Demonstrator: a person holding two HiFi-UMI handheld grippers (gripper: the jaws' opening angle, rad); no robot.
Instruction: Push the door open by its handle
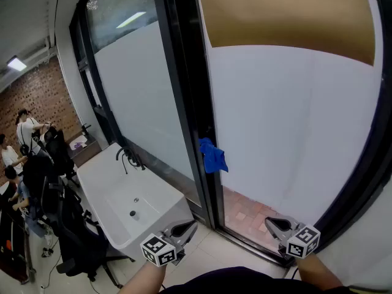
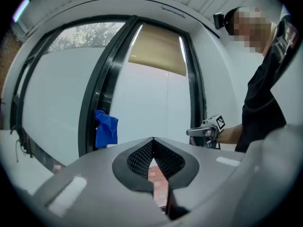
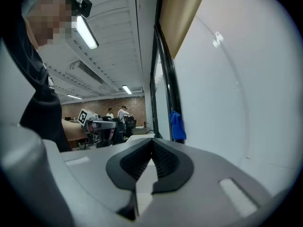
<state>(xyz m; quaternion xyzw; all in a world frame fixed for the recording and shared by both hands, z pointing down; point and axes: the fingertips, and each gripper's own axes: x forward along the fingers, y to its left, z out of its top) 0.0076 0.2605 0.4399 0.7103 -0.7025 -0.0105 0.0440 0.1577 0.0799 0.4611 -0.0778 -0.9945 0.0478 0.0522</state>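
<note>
A frosted glass door in a black frame stands ahead of me. Its handle is wrapped in blue cloth and sits at the door's left edge. Both grippers hang low, short of the door, touching nothing. My left gripper is shut and empty, below and left of the handle. My right gripper is shut and empty, below and right of it. The left gripper view has the blue handle left of its closed jaws and the right gripper to the right. The right gripper view has the handle just right of its closed jaws.
A white basin with a black tap stands left of the door under a fixed frosted pane. Black chairs and several people fill the far left. Reddish tiles show at the door's foot.
</note>
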